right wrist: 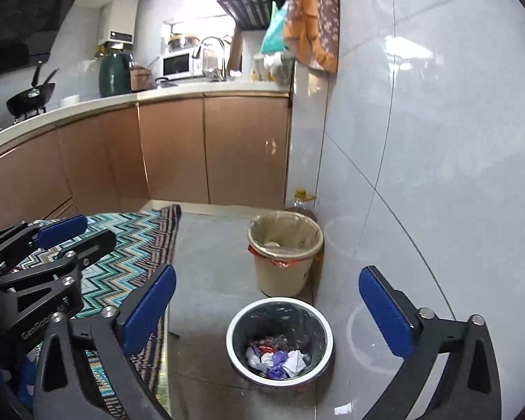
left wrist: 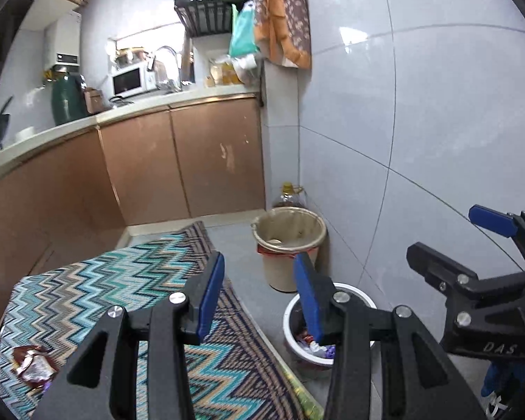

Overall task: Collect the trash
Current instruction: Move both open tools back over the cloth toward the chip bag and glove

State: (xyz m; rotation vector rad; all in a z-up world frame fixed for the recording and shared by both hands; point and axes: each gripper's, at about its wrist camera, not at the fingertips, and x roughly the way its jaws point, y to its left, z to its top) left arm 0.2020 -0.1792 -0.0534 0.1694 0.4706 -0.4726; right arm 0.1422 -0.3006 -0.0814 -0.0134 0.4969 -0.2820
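Note:
A white trash bin (right wrist: 280, 339) with a black liner stands on the grey floor and holds crumpled wrappers (right wrist: 278, 358). It also shows in the left wrist view (left wrist: 292, 318), partly hidden behind my finger. My right gripper (right wrist: 267, 308) is open and empty, held above the bin. My left gripper (left wrist: 259, 294) is open and empty, above the rug's right edge. A shiny brown wrapper (left wrist: 33, 365) lies on the zigzag rug (left wrist: 87, 290) at the lower left. The right gripper (left wrist: 448, 241) shows at the right of the left wrist view.
A beige bucket (right wrist: 285, 252) with a liner stands behind the bin against the tiled wall, an oil bottle (right wrist: 302, 199) behind it. Brown cabinets (right wrist: 213, 150) and a counter run along the left and back. The rug (right wrist: 122, 245) covers the floor on the left.

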